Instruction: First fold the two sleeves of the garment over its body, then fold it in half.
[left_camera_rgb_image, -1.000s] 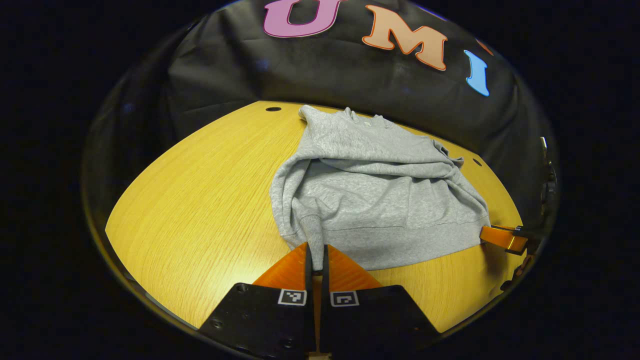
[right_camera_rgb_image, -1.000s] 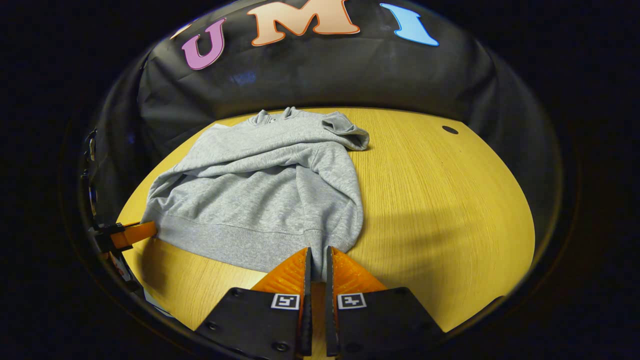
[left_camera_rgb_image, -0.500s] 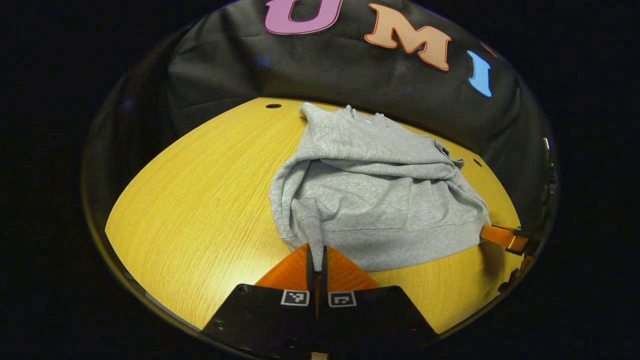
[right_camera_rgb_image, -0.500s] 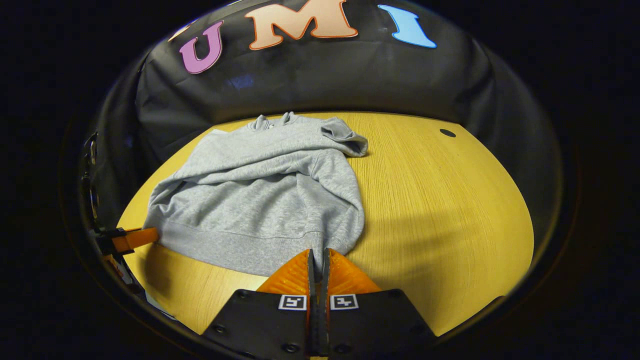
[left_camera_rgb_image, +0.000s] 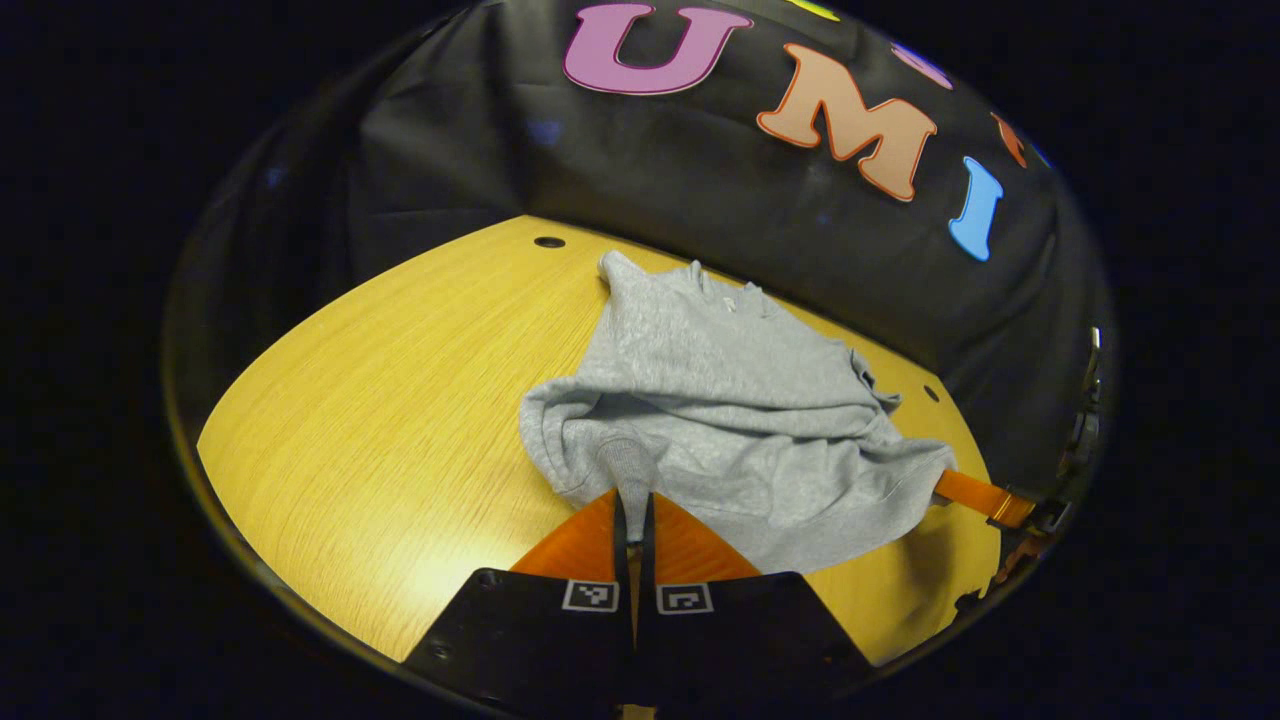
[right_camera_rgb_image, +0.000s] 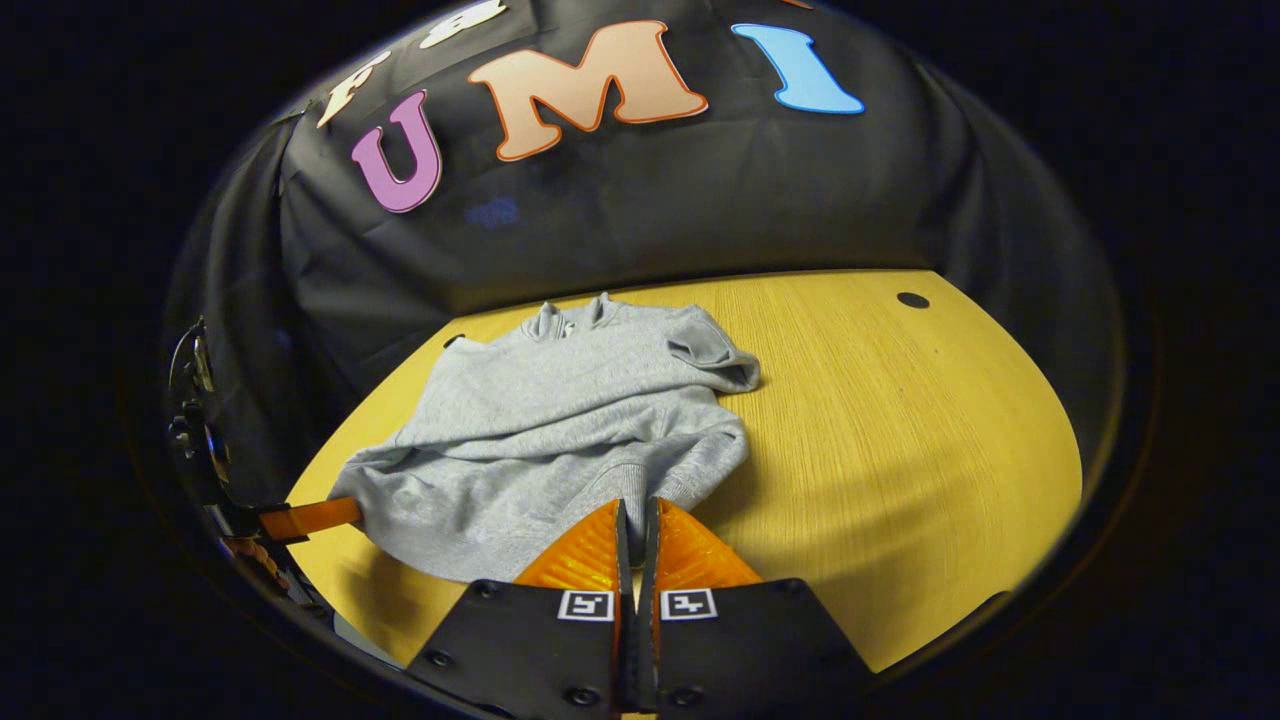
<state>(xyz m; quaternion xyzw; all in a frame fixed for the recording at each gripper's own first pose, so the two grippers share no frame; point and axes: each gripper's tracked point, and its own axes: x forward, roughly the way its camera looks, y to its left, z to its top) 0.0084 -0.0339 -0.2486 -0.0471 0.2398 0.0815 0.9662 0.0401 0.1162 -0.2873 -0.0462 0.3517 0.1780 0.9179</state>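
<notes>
A grey sweatshirt (left_camera_rgb_image: 720, 400) lies on the yellow wooden table (left_camera_rgb_image: 380, 400), collar at the far side, both sleeves folded over its body. My left gripper (left_camera_rgb_image: 632, 500) is shut on the hem's left corner, which is lifted off the table. In the right gripper view the same sweatshirt (right_camera_rgb_image: 570, 420) shows, with my right gripper (right_camera_rgb_image: 636, 505) shut on the hem's right corner, also raised. The hem hangs between the two grippers above the table. The right gripper (left_camera_rgb_image: 985, 497) appears far right in the left gripper view; the left gripper (right_camera_rgb_image: 305, 518) appears far left in the right gripper view.
The table (right_camera_rgb_image: 900, 450) has bare wood to the right of the garment in the right gripper view and to the left in the left gripper view. Small dark holes (left_camera_rgb_image: 549, 242) (right_camera_rgb_image: 912, 300) sit near its far edge. Black cloth wall stands behind.
Both grippers closed fully on the hem corners, then lifted them up and toward the collar. The lower body of the sweatshirt has bunched and risen off the table.
</notes>
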